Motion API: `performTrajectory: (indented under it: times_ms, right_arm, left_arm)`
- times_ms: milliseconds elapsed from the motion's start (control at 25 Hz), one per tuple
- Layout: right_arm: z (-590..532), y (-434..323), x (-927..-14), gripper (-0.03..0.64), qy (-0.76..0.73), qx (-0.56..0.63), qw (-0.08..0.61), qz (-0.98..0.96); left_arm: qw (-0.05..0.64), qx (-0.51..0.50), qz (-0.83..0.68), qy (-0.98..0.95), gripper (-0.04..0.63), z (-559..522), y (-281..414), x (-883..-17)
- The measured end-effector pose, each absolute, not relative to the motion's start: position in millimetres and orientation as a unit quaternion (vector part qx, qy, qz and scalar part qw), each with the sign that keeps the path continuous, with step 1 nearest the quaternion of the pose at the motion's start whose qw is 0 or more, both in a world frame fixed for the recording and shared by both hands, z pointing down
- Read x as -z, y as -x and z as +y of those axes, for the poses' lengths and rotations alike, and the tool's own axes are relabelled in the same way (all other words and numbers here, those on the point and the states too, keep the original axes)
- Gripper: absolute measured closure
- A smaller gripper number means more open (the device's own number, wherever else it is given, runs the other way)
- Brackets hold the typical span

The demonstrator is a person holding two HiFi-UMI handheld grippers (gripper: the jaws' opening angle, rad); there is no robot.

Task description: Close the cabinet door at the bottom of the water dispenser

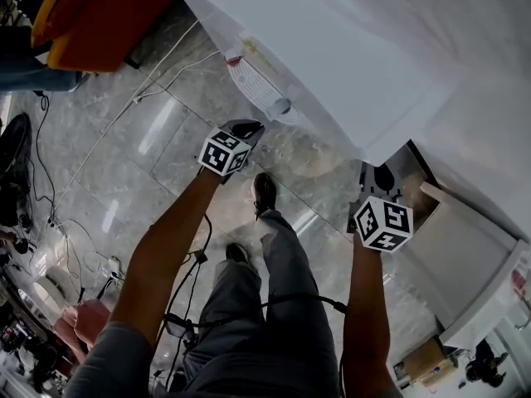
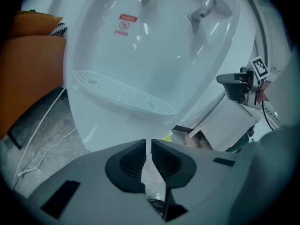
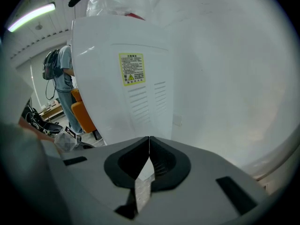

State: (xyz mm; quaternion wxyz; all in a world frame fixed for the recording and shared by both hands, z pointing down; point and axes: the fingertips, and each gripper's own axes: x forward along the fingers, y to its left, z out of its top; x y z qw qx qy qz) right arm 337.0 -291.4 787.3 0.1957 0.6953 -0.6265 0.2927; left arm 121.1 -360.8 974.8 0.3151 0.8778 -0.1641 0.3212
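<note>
The white water dispenser (image 1: 348, 65) stands ahead of me, its drip tray (image 2: 122, 95) and taps showing in the left gripper view. Its bottom cabinet door (image 1: 460, 251) hangs open toward the right, also the white panel (image 2: 229, 121), with the dark cabinet inside (image 2: 187, 136) behind it. My left gripper (image 1: 247, 128) (image 2: 149, 142) is shut and empty, held in front of the dispenser's lower front. My right gripper (image 1: 377, 177) (image 3: 149, 138) is shut and empty too, near the open door's edge, facing the dispenser's side panel (image 3: 136, 102) with a yellow label (image 3: 131, 68).
An orange chair (image 1: 99, 15) (image 2: 28, 74) stands left of the dispenser. White cables (image 1: 124, 114) trail over the grey tiled floor. My own legs and shoes (image 1: 264, 194) are below the grippers. A white wall (image 3: 234, 78) lies right of the dispenser; a person (image 3: 61, 74) stands far behind.
</note>
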Motion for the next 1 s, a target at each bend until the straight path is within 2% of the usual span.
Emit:
performTrajectory:
  times_ms: [360, 680, 1000]
  right_arm:
    - [-300.7, -303.4, -701.9, 0.595, -0.679, -0.279, 0.175, -0.656]
    - [-300.6, -260.9, -580.2, 0.595, -0.651, -0.225, 0.172, -0.704]
    - [-297.7, -197.7, -433.7, 0.595, -0.620, -0.151, 0.128, -0.759]
  left_arm:
    - [0.309, -0.281, -0.246, -0.874, 0.568, -385.0, -26.2, -849.3]
    - [0.250, -0.221, -0.307, -0.891, 0.571, -399.5, 48.5, -687.8]
    - [0.165, -0.147, -0.362, -0.906, 0.572, -384.6, 113.7, -514.2]
